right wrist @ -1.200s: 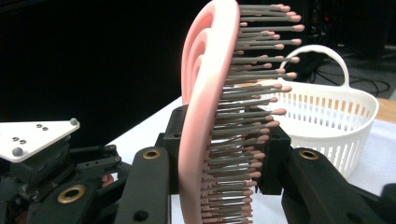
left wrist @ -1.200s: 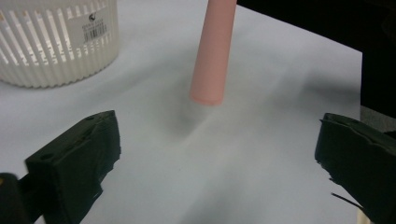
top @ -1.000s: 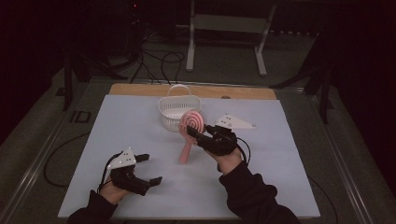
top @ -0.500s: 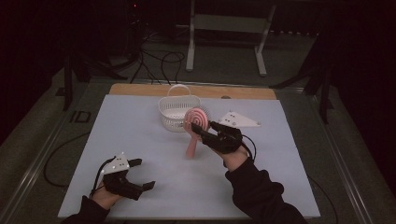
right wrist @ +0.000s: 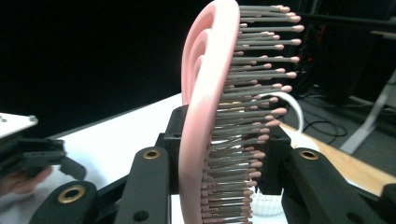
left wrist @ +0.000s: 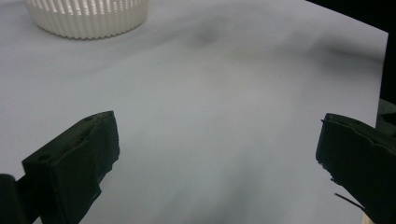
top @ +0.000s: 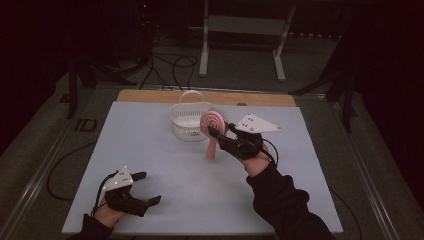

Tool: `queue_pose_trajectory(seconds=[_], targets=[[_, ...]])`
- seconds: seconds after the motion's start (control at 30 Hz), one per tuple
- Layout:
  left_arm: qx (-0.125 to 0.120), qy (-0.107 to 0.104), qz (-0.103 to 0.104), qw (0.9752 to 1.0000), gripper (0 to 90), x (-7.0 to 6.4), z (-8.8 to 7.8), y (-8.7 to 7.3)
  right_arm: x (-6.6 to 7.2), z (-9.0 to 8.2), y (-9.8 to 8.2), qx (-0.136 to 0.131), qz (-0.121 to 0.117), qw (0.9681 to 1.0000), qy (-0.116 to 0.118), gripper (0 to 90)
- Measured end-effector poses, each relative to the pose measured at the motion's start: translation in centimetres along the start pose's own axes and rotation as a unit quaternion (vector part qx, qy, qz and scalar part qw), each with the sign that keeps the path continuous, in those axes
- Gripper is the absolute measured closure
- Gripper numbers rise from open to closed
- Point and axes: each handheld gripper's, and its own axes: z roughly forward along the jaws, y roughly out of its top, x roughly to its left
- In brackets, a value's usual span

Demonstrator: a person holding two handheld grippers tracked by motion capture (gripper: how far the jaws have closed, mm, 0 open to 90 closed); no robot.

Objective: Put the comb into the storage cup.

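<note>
My right gripper point(top: 214, 132) is shut on a pink hairbrush point(top: 212, 145), held upright above the middle of the white table mat point(top: 150, 145). Its round head is up and its handle hangs down. In the right gripper view the brush point(right wrist: 205, 107) stands edge-on between the jaws, grey bristles pointing right. My left gripper point(top: 149, 187) rests low near the mat's front left corner, open, with nothing between its fingers point(left wrist: 70, 163). A white ribbed basket point(top: 189, 120) stands just behind the brush, and its wall point(left wrist: 88, 18) shows far off in the left gripper view.
A wooden strip point(top: 150, 96) runs along the table's far edge. Beyond it, cables and a white metal stand point(top: 242, 25) sit on the dark floor. Bare mat lies between the two grippers.
The brush in my right gripper has risen a little and stands more upright, its handle end off the mat. My left gripper has drawn slightly toward the front left.
</note>
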Motion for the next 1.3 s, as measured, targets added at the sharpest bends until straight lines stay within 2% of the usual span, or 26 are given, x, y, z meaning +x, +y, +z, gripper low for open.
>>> queue_pose_trajectory(seconds=[0.17,0.33,0.53,0.87,1.07,1.3], targets=[[-0.001,0.005,-0.002,1.0000,0.1,0.0,-0.1,-0.2,-0.2,0.0,0.6,0.000,-0.025,0.9996,-0.012,64.1],[-0.010,0.011,-0.003,0.9999,0.1,0.1,-0.2,-0.2,-0.6,0.0,1.1,-0.005,-0.032,0.9992,-0.022,64.1],[-0.002,0.012,0.008,0.9999,0.1,-0.2,0.0,-0.3,-1.2,0.0,1.9,-0.013,-0.042,0.9984,-0.036,64.1],[-0.011,0.011,-0.002,0.9999,0.1,0.0,-0.1,-0.3,-2.4,0.5,2.9,-0.017,-0.057,0.9966,-0.058,64.1],[-0.010,0.012,0.001,0.9999,0.1,0.1,0.0,-0.3,-2.8,1.2,3.6,-0.022,-0.059,0.9958,-0.067,64.1],[-0.009,0.013,0.007,0.9999,0.1,0.0,0.0,-0.2,-3.1,2.4,4.5,-0.029,-0.082,0.9936,-0.073,64.1]])
